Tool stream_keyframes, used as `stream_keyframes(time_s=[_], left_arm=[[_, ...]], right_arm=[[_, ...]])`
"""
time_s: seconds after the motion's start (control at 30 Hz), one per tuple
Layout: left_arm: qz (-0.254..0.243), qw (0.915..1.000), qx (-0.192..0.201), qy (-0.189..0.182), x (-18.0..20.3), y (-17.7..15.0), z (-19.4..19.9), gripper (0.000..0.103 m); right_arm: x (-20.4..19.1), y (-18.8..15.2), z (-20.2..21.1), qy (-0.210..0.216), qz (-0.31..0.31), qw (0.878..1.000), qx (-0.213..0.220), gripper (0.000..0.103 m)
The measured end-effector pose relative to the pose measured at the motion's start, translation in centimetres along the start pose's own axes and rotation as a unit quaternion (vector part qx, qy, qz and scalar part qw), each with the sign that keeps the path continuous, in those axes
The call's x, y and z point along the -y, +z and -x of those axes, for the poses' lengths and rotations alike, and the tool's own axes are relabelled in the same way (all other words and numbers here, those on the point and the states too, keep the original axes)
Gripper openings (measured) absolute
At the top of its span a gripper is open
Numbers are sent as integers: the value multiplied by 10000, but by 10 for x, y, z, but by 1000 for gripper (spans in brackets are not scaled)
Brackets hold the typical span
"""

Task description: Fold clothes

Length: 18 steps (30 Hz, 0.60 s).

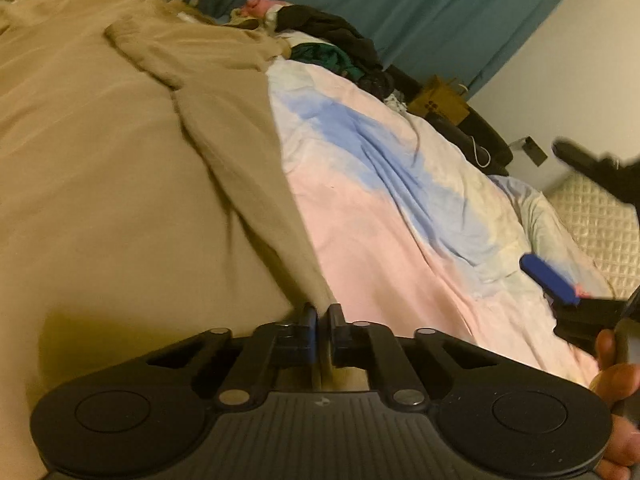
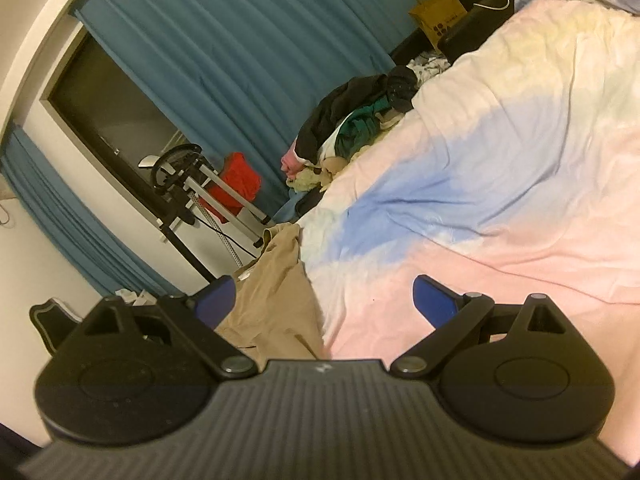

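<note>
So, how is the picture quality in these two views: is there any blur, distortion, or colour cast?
Left wrist view: warm yellowish cast, motion blur smears the tan garment near the shut left hand-held gripper; the horizon is tilted. Right wrist view: sharper, but fisheye bends the teal curtain and window frame; the open right hand-held gripper looks soft up close.

Teal curtains [image 2: 224, 40], pastel bedspread [image 2: 500, 184], white wall [image 1: 592, 60].

No words or numbers can be read in either view. The brown paper bag [image 2: 438, 12] beside the bed carries a dark dot pattern and small print too blurred to make out.
</note>
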<state>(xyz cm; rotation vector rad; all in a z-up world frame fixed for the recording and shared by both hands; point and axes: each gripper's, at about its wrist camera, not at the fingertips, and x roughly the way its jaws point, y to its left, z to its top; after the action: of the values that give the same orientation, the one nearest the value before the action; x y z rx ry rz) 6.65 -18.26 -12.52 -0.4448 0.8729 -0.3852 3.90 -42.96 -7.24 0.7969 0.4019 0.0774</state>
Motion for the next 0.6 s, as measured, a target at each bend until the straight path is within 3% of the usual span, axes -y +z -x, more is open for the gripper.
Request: stream_keyframes(time_s=[0.13,0.27,0.37,0.43,0.5,0.6], left_arm=[[648,9972,-159,-344,-31,15,26,5],[981,9946,-293,-191,-66,27,41,5],[736,9960,-454,204,-78,27,41,7],[583,9972,-397,239,-80,22,43,17],[390,9982,-339,312,-74,18,48,20],[25,9993,-178,342,-56,12,60,38]], right_arm=[[-1,-1,-1,24,-7,10000,-42,97],[-8,-5,-3,24,143,9998,-136,97],[-16,-9,-7,-16,339,9992,-212,97],[-21,-12,-8,-59,443,9987,-248,97],[-23,-13,-8,-102,502,9984,-251,97],[-24,-12,-8,-143,527,9983,-215,97]])
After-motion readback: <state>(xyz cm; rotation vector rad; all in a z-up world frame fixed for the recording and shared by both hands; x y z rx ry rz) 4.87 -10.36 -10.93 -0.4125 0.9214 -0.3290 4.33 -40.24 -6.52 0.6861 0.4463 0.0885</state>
